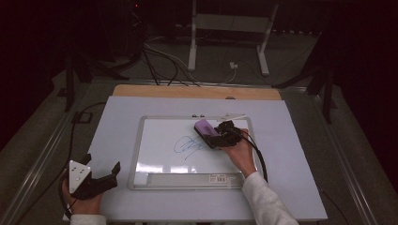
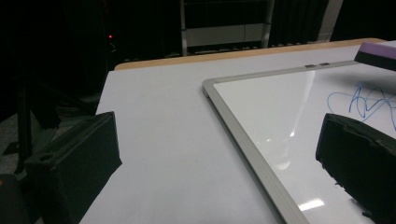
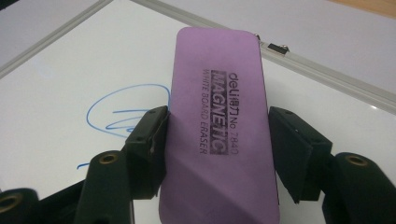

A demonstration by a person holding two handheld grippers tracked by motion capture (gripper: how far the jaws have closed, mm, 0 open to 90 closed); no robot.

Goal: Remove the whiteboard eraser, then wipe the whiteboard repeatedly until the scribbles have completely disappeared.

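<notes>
White surface is carrying a silver-framed whiteboard with a blue scribble. Right gripper is clamping a purple rounded rectangular magnetic eraser above it. Left gripper is resting open, empty, beside the board.

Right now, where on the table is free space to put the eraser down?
Free: the white table cover left of the whiteboard, beyond the left gripper; also the strip right of the board. Crowded: around the blue scribble, where the right gripper holds the purple eraser.
</notes>
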